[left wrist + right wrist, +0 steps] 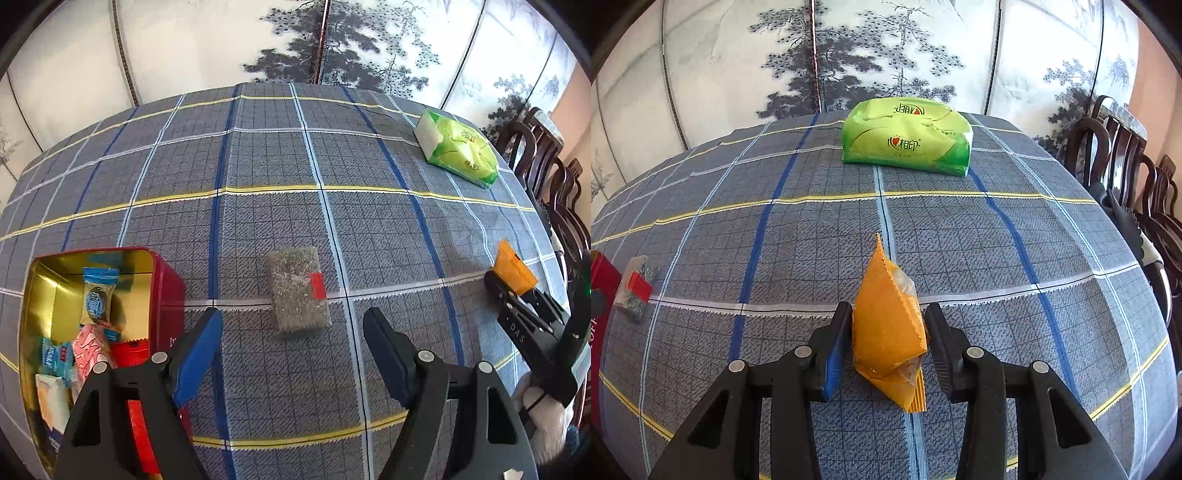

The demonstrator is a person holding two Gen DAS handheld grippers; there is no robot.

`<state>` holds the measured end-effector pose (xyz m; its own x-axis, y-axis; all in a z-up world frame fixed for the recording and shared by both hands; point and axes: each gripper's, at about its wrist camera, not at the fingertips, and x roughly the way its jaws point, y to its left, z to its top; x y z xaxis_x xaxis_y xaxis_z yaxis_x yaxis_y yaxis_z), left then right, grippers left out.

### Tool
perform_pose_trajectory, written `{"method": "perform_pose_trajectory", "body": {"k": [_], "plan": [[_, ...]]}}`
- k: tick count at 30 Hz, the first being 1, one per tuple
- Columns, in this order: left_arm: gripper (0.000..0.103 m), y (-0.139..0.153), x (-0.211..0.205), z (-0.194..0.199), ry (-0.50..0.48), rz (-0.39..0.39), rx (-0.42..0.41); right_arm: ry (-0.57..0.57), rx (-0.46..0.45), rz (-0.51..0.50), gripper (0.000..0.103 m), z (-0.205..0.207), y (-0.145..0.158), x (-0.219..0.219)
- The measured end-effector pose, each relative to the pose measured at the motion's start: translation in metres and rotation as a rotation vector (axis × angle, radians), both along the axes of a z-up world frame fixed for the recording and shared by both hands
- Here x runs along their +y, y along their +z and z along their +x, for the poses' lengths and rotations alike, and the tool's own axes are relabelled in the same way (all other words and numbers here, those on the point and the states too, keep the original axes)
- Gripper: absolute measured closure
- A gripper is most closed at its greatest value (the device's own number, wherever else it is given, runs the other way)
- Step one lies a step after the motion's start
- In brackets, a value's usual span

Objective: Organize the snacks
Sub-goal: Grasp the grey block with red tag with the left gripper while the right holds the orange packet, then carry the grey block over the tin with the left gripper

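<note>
A red tin with a gold inside stands at the left and holds several wrapped snacks. A grey speckled snack bar with a red label lies on the plaid tablecloth just ahead of my left gripper, which is open and empty. My right gripper is shut on an orange snack packet and holds it upright above the cloth. That gripper and packet also show at the right of the left wrist view. The tin's edge and the grey bar show at the left of the right wrist view.
A green tissue pack lies at the far side of the table; it also shows in the left wrist view. Dark wooden chairs stand along the right edge. A painted folding screen stands behind the table.
</note>
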<state>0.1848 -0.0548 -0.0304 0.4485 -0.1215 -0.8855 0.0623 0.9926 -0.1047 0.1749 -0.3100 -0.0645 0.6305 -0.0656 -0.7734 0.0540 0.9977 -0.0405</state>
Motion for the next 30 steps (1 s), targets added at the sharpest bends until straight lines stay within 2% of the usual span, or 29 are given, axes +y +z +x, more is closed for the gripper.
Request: {"method": "perform_pose_trajectory", "body": {"k": [2,4,7,11,14,19,30], "plan": [[0.031,-0.005,-0.001,0.009,0.015,0.006,0.007,0.000,0.000,0.001,0.061,0.000,0.000,0.000],[0.040,-0.011,-0.004,0.017,0.016,0.023,0.014,0.000,0.000,0.000,0.061,0.000,0.000,0.000],[0.046,-0.019,-0.007,0.026,0.029,0.047,0.032,0.000,0.000,0.000,0.060,0.000,0.000,0.000],[0.046,-0.030,-0.010,0.034,0.024,0.041,0.065,0.000,0.000,0.001,0.060,0.001,0.000,0.001],[0.050,-0.035,-0.010,0.035,0.034,0.035,0.078,0.000,0.000,0.001,0.060,0.001,0.000,0.000],[0.071,-0.034,-0.019,0.032,-0.001,0.085,0.057,0.000,0.001,0.002,0.060,0.001,0.000,0.000],[0.071,-0.034,-0.020,-0.013,-0.034,0.105,0.073,0.000,0.001,0.001,0.060,0.001,0.000,0.000]]}}
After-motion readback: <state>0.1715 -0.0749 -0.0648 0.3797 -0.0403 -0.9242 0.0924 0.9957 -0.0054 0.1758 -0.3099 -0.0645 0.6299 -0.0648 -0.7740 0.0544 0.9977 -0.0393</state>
